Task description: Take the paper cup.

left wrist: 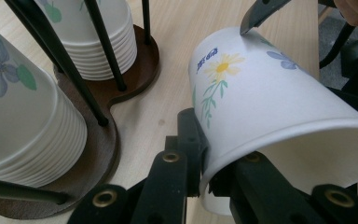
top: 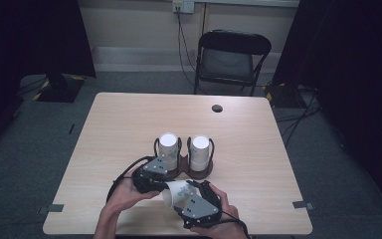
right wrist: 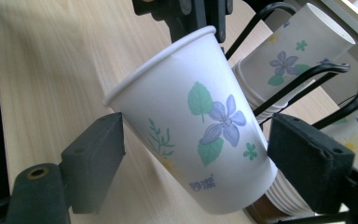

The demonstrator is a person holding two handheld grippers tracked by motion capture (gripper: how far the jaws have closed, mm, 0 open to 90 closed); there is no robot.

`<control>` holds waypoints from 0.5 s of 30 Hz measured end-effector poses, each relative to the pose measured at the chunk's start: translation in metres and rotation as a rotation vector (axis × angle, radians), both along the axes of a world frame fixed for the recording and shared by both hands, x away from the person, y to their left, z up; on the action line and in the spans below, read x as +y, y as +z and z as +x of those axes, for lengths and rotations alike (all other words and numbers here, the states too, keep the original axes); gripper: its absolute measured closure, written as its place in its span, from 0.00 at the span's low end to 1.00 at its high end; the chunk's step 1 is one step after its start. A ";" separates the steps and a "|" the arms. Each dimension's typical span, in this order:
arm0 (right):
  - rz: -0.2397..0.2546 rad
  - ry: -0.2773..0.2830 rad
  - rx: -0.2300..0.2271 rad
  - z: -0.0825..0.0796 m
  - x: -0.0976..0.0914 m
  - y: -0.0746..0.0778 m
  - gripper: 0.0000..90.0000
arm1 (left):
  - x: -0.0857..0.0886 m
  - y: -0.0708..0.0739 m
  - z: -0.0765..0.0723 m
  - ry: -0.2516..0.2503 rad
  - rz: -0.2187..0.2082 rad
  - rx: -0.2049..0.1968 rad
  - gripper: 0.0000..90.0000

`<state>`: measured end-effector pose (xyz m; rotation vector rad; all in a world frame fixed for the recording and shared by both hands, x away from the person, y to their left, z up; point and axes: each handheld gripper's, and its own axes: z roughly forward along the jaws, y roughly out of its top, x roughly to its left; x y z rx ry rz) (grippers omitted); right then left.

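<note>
A single white paper cup (top: pixel 175 192) with printed flowers hangs tilted just above the table, in front of a brown cup holder (top: pixel 185 173). My left gripper (left wrist: pixel 205 161) is shut on the cup's rim, pinching the cup wall (left wrist: pixel 279 102) between its jaws. My right gripper (right wrist: pixel 200 154) is open: its two pads (right wrist: pixel 98 151) stand on either side of the cup body (right wrist: pixel 200 116) with a gap at each side. In the high view the left gripper (top: pixel 154 180) comes from the left and the right gripper (top: pixel 188 191) from the lower right. The holder carries two upside-down cup stacks (top: pixel 168 147) (top: pixel 199 150).
Black wire posts (left wrist: pixel 98 42) ring each stack on the wooden base (left wrist: pixel 100 149), close to the left of the held cup. A small dark round spot (top: pixel 217 108) lies at the table's far side. A folding chair (top: pixel 231 57) stands behind the table.
</note>
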<state>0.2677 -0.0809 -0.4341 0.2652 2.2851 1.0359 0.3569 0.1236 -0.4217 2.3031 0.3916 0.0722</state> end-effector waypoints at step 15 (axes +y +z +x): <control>-0.100 0.013 -0.084 0.004 0.020 -0.008 0.23 | -0.003 0.002 0.002 -0.004 -0.046 0.034 0.98</control>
